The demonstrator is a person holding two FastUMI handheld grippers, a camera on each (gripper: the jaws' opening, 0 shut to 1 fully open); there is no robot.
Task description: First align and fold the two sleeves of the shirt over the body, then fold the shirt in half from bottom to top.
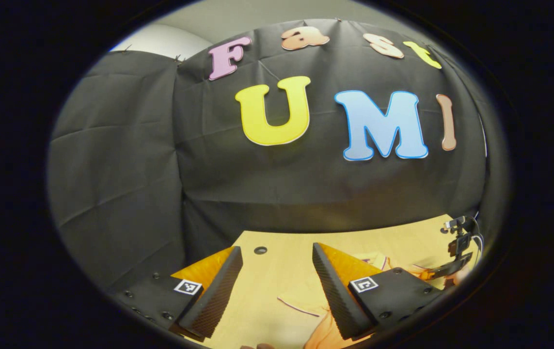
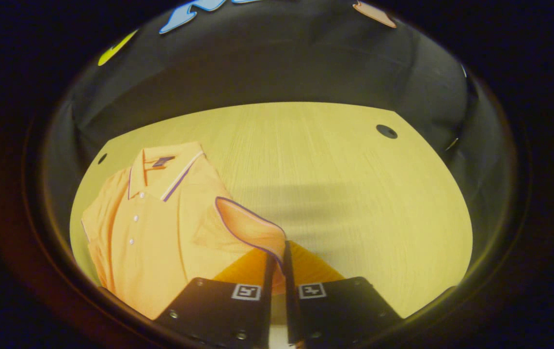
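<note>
My right gripper (image 2: 277, 261) is clenched on the shirt sleeve (image 2: 250, 225), both fingers pinching the purple-trimmed cuff and holding it lifted over the shirt body. The orange polo shirt (image 2: 160, 232) lies face up near the left edge of the wooden table (image 2: 354, 184), collar toward the far side. My left gripper (image 1: 277, 286) is released, jaws wide apart over bare table, shirt fabric just beside its right finger
</note>
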